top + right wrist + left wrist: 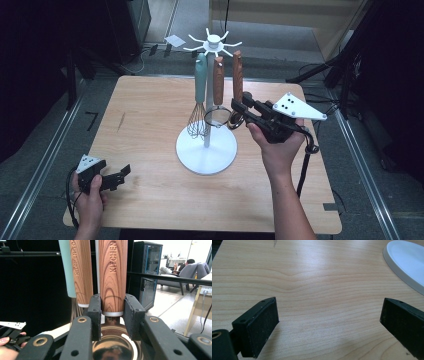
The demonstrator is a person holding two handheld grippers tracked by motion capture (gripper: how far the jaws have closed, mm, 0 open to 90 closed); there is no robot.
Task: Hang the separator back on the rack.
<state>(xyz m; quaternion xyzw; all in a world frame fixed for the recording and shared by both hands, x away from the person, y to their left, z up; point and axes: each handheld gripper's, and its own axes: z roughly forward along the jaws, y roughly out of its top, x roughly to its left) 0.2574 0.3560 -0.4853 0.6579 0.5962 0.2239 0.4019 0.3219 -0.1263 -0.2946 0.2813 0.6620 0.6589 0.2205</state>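
Observation:
A white hanging rack [214,42] stands on a round white base [206,150] mid-table. From its hooks hang a teal-handled whisk [200,75] and two wooden-handled utensils. My right gripper [239,107] is shut on the rightmost wooden-handled utensil [237,75]. In the right gripper view the pads [95,312] press both sides of that handle [113,275] at its lower end, above its shiny copper head [112,345]. The other wooden handle [81,272] and the teal one [66,265] hang just left. My left gripper [119,176] rests open on the table at the front left, its jaws [329,317] wide apart over bare wood.
The wooden table [150,115] has open room left of the rack. The rack's base [404,262] lies ahead and right of the left gripper. A white card [174,40] lies on the floor beyond the table. Metal rails run along both sides.

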